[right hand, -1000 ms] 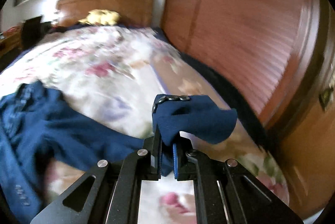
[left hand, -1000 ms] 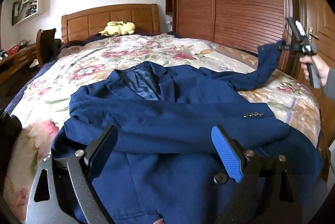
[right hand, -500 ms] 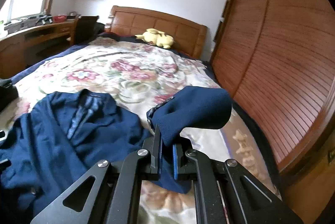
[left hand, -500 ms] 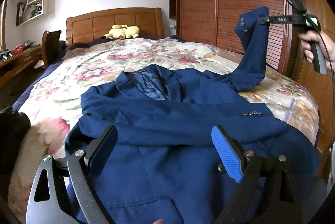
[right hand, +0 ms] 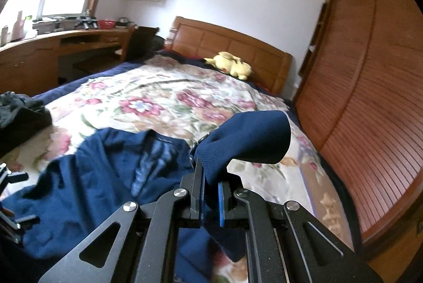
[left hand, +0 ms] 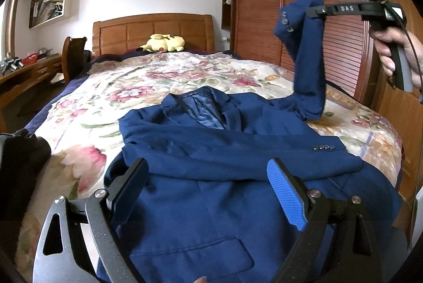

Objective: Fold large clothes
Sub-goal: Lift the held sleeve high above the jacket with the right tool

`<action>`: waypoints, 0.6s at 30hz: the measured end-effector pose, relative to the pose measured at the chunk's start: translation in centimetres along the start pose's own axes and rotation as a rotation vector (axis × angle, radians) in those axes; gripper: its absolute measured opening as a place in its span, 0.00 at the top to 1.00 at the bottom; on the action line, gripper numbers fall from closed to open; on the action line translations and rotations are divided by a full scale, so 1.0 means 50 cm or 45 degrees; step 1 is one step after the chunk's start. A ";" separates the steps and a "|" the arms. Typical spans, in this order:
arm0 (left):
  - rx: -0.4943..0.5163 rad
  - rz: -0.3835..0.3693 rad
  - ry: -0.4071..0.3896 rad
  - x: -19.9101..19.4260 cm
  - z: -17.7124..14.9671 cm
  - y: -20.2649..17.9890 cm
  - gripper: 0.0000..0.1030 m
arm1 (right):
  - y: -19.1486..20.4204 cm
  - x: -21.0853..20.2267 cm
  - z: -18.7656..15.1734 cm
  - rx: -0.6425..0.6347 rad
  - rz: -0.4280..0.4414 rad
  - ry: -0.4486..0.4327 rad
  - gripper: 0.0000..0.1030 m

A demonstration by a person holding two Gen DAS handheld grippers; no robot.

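Observation:
A navy blue suit jacket lies face up on the floral bed, one sleeve folded across its chest. My left gripper is open and empty, hovering over the jacket's lower front. My right gripper is shut on the cuff of the other sleeve and holds it high above the bed's right side. That raised sleeve and the right gripper also show in the left wrist view. The jacket body lies below left in the right wrist view.
The floral bedspread covers the bed. A yellow plush toy lies by the wooden headboard. A wooden wardrobe stands along the right. A dark garment lies at the bed's left edge. A desk stands left.
My right gripper has lifted the sleeve cuff from low at the bed's right edge to high in the air and swung it toward the jacket. The left gripper stayed open over the jacket.

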State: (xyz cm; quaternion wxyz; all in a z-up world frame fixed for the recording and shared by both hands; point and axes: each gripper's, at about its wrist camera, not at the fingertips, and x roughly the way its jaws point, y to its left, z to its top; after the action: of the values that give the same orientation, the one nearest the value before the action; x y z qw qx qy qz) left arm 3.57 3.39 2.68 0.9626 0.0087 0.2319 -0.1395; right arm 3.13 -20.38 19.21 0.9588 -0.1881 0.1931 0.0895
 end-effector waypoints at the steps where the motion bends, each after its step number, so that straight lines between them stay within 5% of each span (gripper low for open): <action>1: -0.004 0.000 -0.004 -0.005 -0.001 0.003 0.11 | 0.012 -0.007 0.006 -0.008 0.018 -0.011 0.93; 18: -0.063 0.063 -0.045 -0.061 -0.013 0.069 0.11 | 0.112 -0.061 0.050 -0.095 0.254 -0.111 0.93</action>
State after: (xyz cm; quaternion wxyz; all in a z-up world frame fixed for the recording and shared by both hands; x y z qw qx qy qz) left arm 1.64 7.57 3.31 0.9696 -0.0118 0.2180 -0.1101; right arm -0.16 -14.58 20.75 0.9450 -0.1994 0.1655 0.1998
